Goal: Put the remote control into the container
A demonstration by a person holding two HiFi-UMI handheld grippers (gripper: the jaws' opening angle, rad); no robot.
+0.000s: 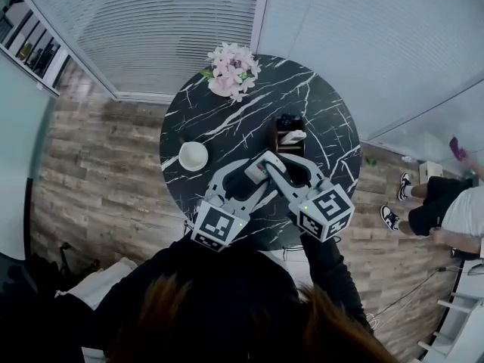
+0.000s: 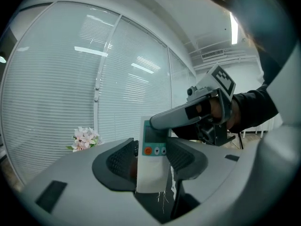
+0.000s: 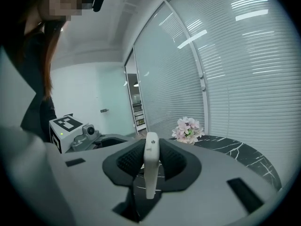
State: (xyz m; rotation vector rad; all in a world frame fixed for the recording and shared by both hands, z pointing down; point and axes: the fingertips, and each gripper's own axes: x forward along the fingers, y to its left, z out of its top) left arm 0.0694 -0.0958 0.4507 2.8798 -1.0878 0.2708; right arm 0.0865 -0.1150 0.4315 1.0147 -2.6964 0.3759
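My right claw (image 3: pixel 151 163) is closed most of the way, its pads pinching the thin white plastic remote control (image 3: pixel 151 166) across its slim thickness and holding it upright. My left claw (image 2: pixel 150 160) stands wide, its pads against the remote's two long edges, with the orange button facing me. The remote hangs above the round black marble table (image 1: pixel 227 119), near the dark open container (image 1: pixel 291 136) but not in it.
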